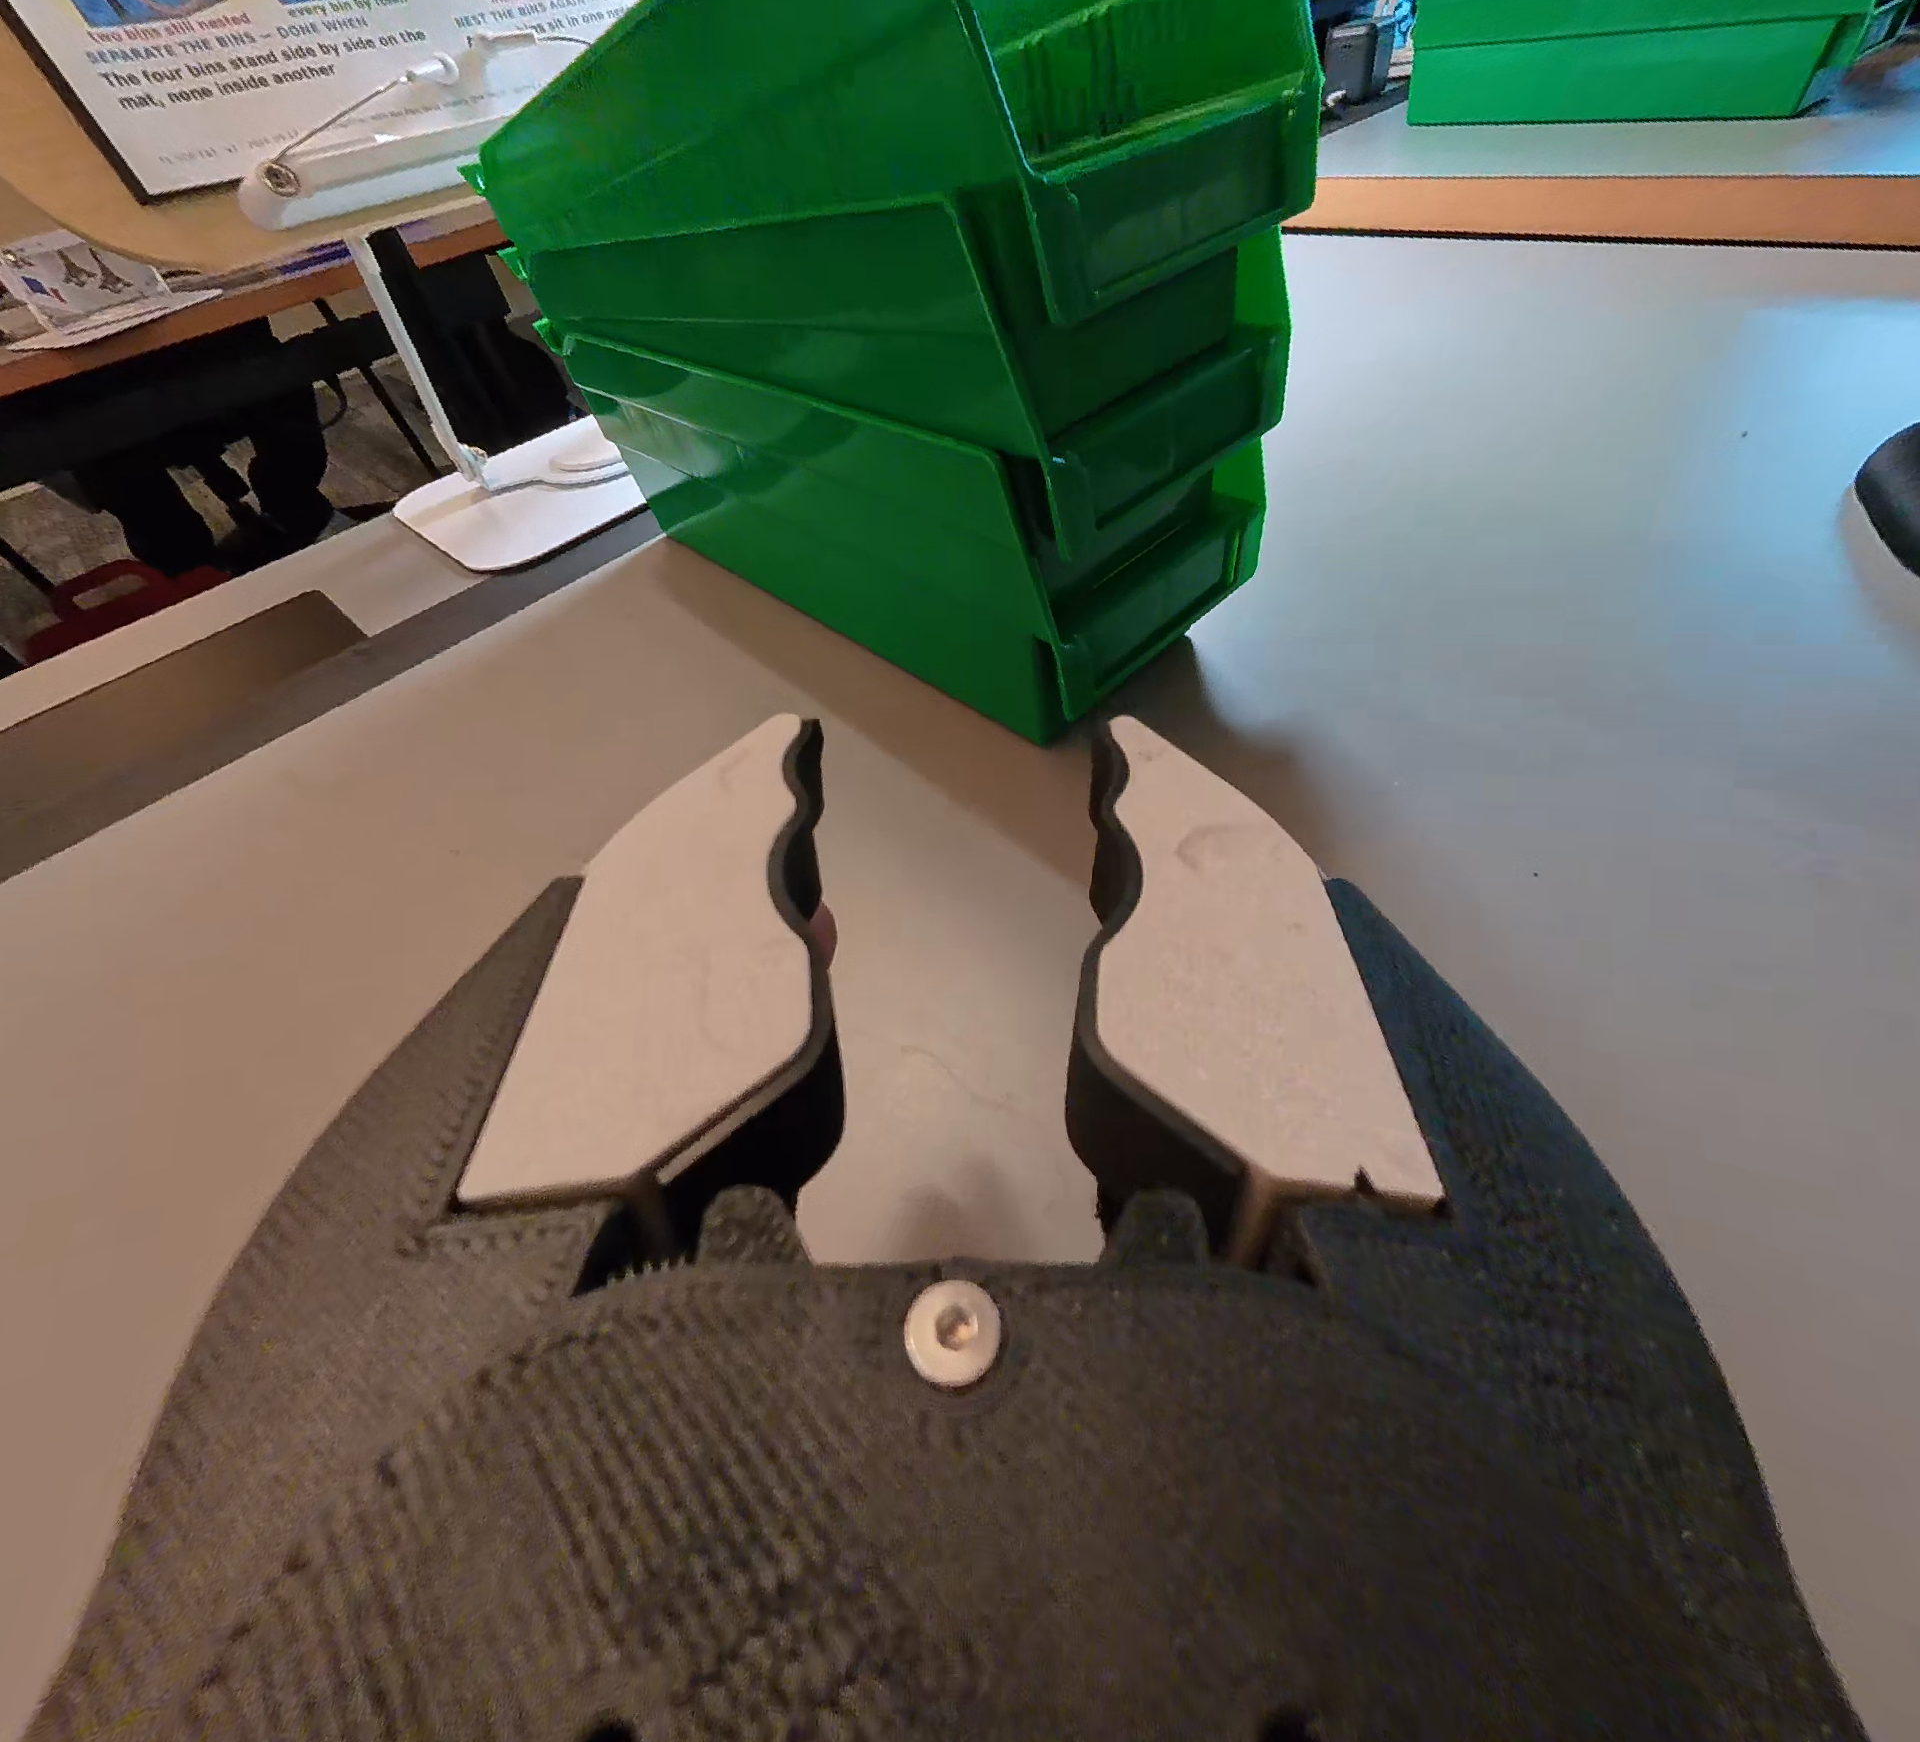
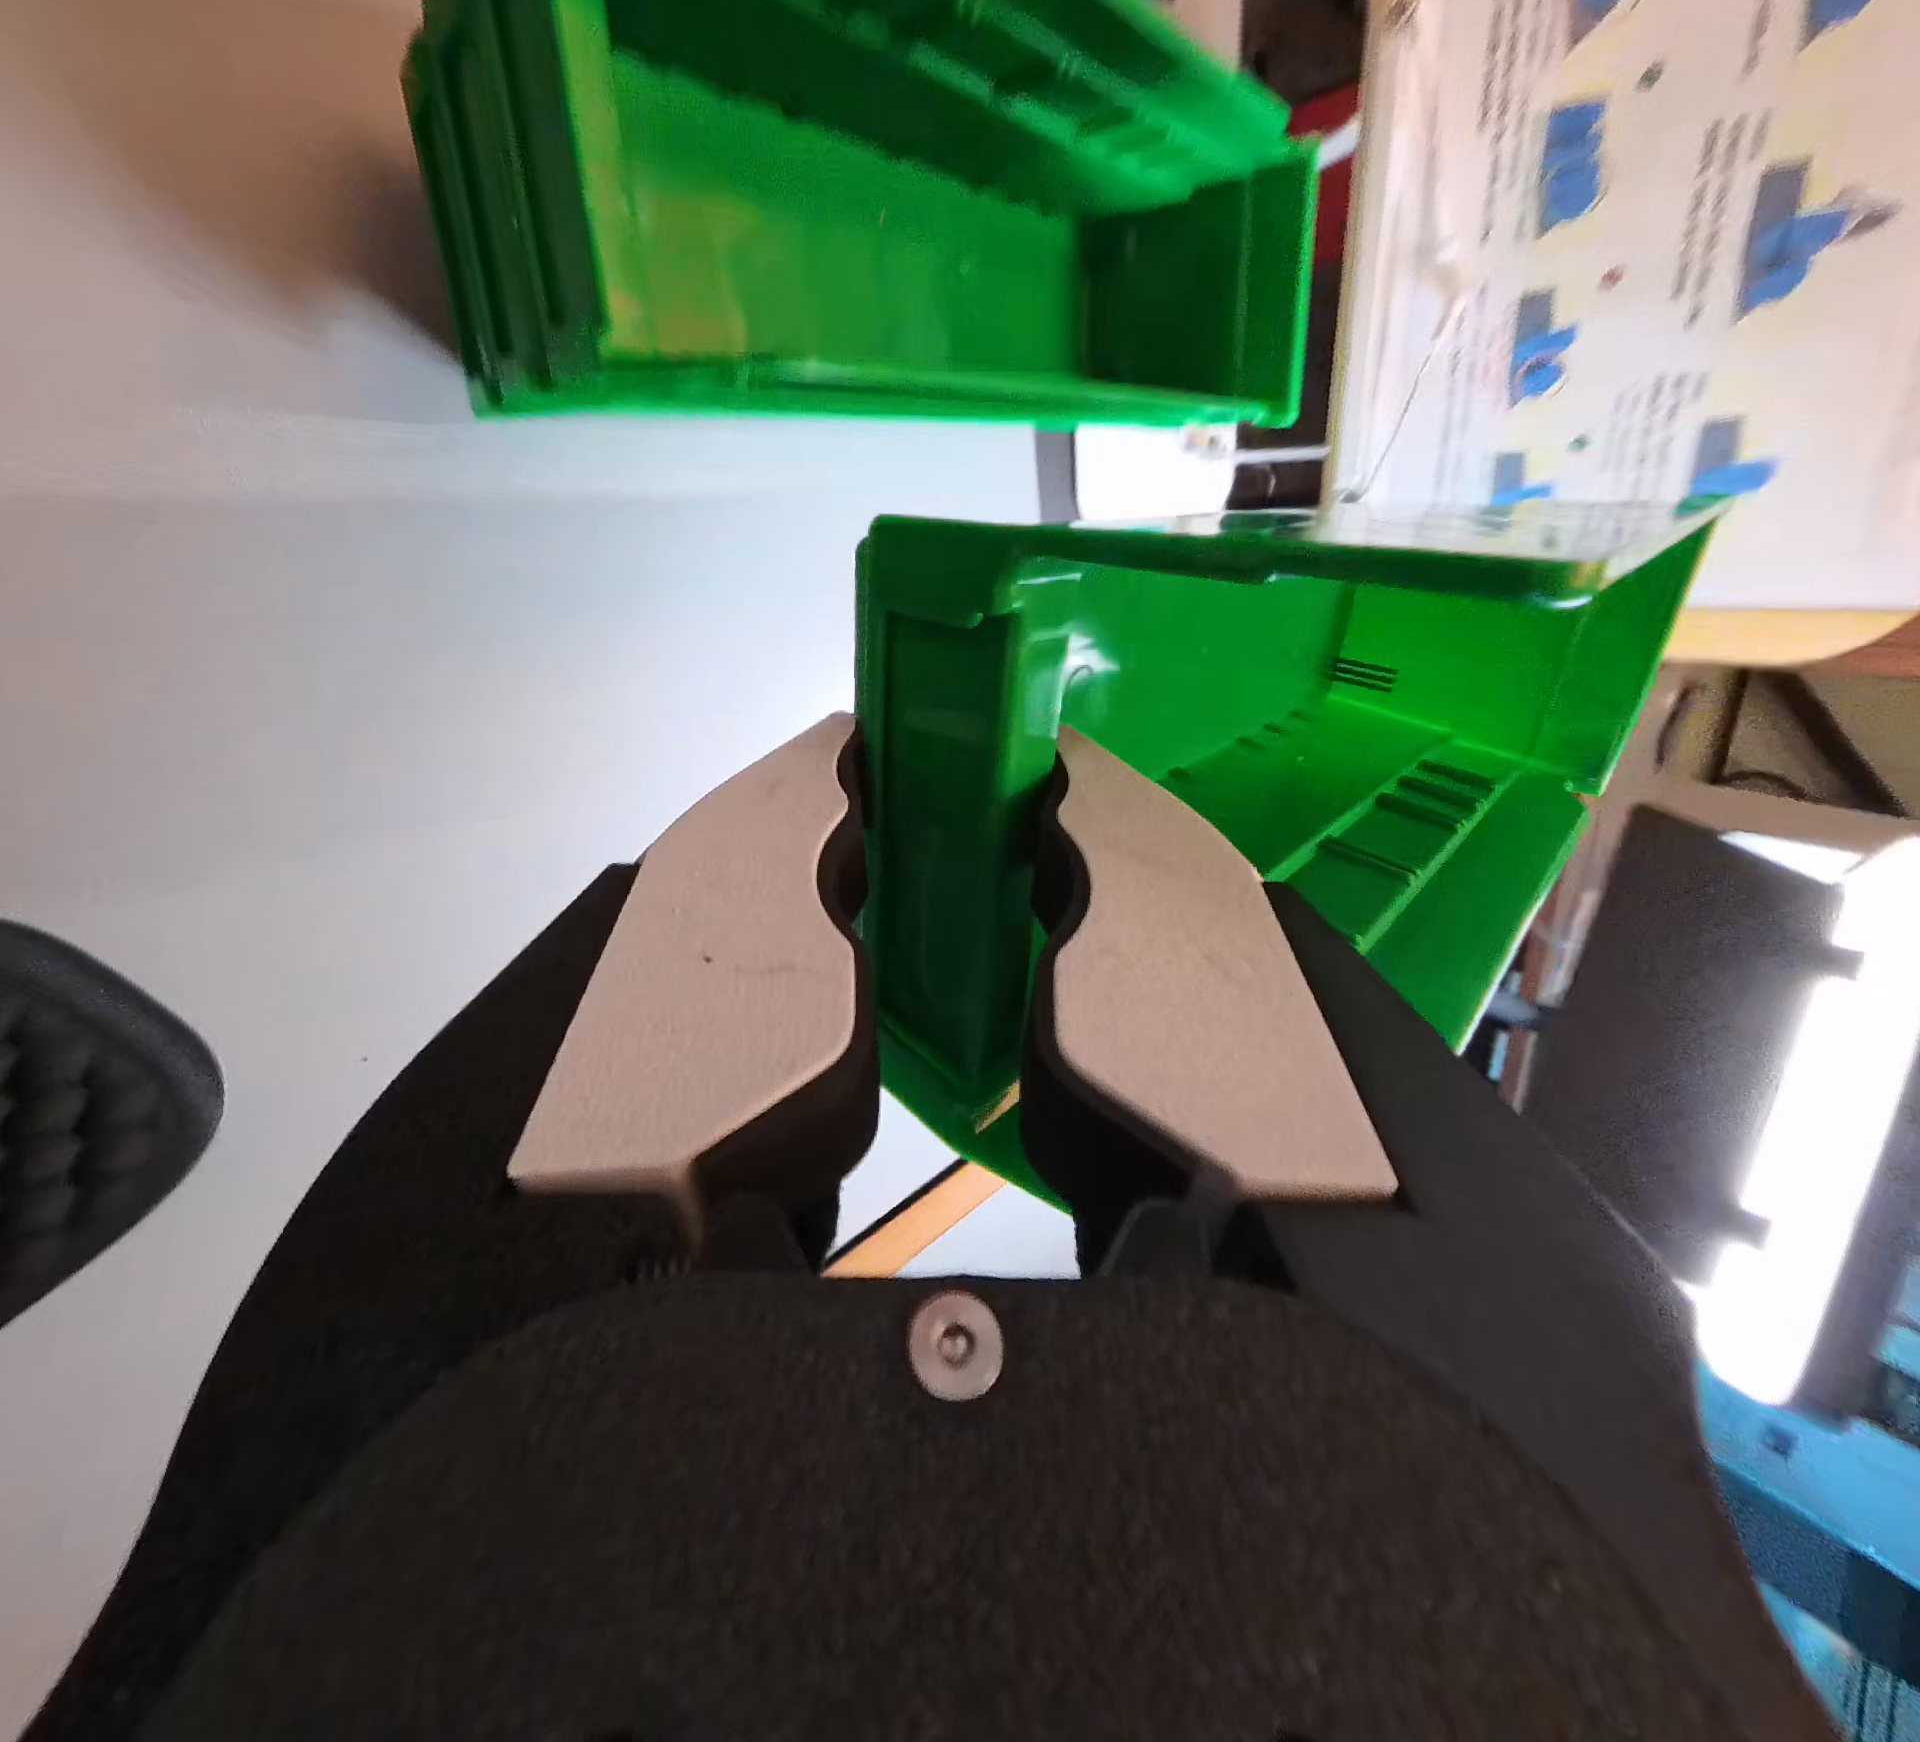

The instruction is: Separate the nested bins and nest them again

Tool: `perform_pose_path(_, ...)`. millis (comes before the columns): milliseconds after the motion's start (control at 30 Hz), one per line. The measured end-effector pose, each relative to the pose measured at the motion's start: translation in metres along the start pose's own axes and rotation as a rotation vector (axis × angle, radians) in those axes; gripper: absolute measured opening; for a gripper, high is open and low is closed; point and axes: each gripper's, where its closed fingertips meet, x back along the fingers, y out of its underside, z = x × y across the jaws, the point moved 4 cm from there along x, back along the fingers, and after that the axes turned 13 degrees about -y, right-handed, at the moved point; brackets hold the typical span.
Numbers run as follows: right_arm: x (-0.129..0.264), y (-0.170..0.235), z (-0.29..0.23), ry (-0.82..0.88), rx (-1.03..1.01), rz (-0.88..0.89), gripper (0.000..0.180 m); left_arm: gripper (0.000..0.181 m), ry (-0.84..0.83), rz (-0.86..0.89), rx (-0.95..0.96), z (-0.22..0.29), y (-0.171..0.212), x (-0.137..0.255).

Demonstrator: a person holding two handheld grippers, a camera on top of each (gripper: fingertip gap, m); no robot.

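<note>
Top bin (image 2: 1299,757) is clamped at its front lip by right gripper (image 2: 951,819), clear of stack (image 1: 883,445); left gripper (image 1: 951,819) held apart, empty. Bins judged light, stiff, slick.

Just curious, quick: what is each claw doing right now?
Left gripper: open, holding nothing.
Right gripper: closed on the front lip of a green bin.

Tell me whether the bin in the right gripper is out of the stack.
Out. The green plastic bin hangs apart from the nested green stack, its front lip between the right gripper fingers.
</note>
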Motion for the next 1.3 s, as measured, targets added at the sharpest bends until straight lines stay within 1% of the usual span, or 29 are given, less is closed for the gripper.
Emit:
perform_pose_path(100, -0.035, 0.041, -0.018, -0.006, -0.04, -0.038, 0.028, 0.049, 0.002, -0.011, 0.011, 0.0, 0.002, -0.001)
perform_pose_path(267, -0.114, 0.105, -0.049, -0.024, -0.087, -0.129, 0.028, 0.05, -0.001, -0.02, 0.008, -0.001, 0.005, -0.003)
perform_pose_path(367, -0.154, 0.134, -0.063, -0.035, -0.098, -0.169, 0.028, 0.05, -0.005, -0.024, -0.004, 0.0, 0.006, -0.003)
perform_pose_path(433, -0.169, 0.144, -0.066, 0.005, -0.052, -0.178, 0.028, 0.05, -0.006, -0.027, -0.005, 0.0, 0.007, -0.003)
perform_pose_path(600, -0.182, 0.151, -0.072, 0.009, 0.024, -0.157, 0.028, 0.05, -0.007, -0.031, -0.002, -0.001, 0.007, -0.004)
perform_pose_path(733, -0.184, 0.139, -0.087, -0.007, 0.113, -0.139, 0.028, 0.049, -0.007, -0.026, -0.009, 0.0, 0.007, -0.004)
perform_pose_path(833, -0.183, 0.131, -0.093, -0.018, 0.132, -0.122, 0.028, 0.049, -0.005, -0.029, -0.014, 0.001, 0.007, -0.004)
perform_pose_path(1133, -0.192, 0.138, -0.078, 0.015, 0.104, -0.131, 0.028, 0.049, -0.007, -0.028, -0.02, 0.001, 0.007, -0.003)
perform_pose_path(1233, -0.189, 0.136, -0.078, 0.04, 0.098, -0.135, 0.033, 0.049, -0.006, -0.033, -0.02, 0.001, 0.008, -0.004)
perform_pose_path(1300, -0.182, 0.13, -0.079, 0.051, 0.076, -0.093, 0.036, 0.049, -0.005, -0.035, -0.02, 0.001, 0.008, -0.004)
